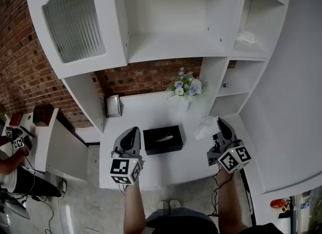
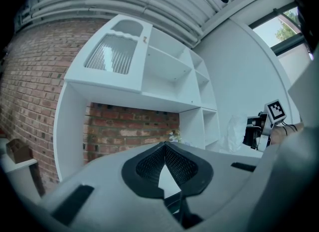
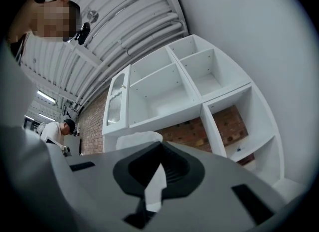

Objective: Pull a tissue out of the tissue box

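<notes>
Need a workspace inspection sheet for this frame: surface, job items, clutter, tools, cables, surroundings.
Surface: white desk, mostly bare.
Job's things: black tissue box mid-desk; tissue clear of the box, at the right tool's tip.
Clutter: flower bouquet and small frame at the desk's back; crumpled white item on an upper shelf.
Tools: right tool shut on the tissue; left tool shut, empty, left of the box.
Cables: thin cables on the floor, left.
Surroundings: white shelf unit, brick wall, second person at the left edge.
</notes>
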The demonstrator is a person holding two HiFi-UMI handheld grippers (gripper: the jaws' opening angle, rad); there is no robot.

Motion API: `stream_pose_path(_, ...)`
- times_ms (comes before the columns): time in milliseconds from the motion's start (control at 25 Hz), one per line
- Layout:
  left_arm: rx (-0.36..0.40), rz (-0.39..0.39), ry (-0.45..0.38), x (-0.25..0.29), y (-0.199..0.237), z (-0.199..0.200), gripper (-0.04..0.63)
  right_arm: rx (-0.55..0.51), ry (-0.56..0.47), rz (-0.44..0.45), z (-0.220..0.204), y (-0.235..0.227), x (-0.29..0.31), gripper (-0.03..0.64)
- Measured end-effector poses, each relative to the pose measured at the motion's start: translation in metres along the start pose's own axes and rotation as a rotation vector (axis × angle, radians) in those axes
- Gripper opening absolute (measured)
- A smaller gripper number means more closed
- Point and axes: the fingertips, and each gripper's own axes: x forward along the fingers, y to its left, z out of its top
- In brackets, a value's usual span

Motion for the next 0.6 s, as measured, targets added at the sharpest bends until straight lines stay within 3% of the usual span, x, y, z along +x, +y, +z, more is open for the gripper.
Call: stream_pose_path(600,-0.011,0.0,0.009,-0.001,0.001,-0.004,0.008,0.0,0.045,0.017,-0.016,0.011,0.005,0.0)
